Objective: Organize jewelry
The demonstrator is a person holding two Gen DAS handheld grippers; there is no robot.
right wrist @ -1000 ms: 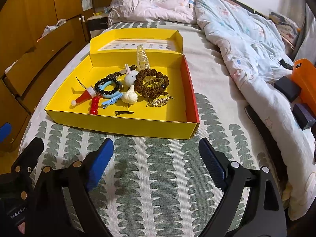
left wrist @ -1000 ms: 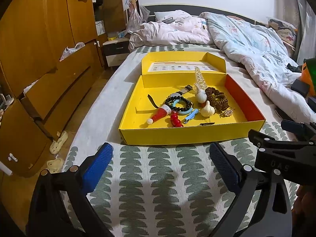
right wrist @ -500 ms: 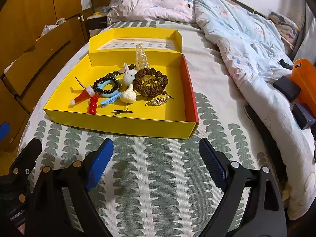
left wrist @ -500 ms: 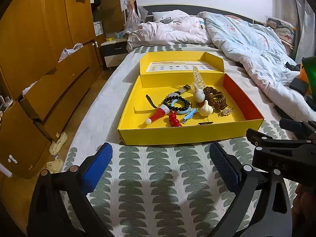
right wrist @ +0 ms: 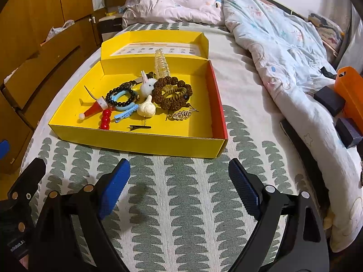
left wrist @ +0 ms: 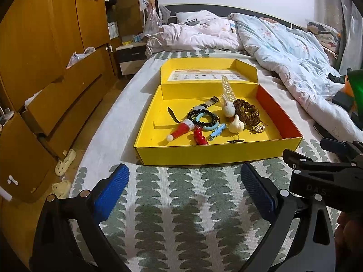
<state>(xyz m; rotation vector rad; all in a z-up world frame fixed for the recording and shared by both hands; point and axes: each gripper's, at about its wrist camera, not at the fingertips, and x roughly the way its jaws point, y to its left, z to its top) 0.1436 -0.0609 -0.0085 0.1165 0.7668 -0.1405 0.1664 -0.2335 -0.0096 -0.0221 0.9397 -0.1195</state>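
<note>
Nothing has moved; right gripper (left wrist: 322, 170) reads "D.A.S.".

Left tool (left wrist: 185, 188) agape, nothing held; right tool (right wrist: 179, 181) likewise (side by side).

The box (right wrist: 140, 144) is bright yellow with one red wall. The bedsheet (right wrist: 192, 204) is cream, patterned with green scalloped columns. Inside lie red beads (right wrist: 105, 119), a blue clip (right wrist: 126, 114) and a black bead bracelet (right wrist: 120, 95). The duvet (right wrist: 283, 52) is pale blue.
</note>
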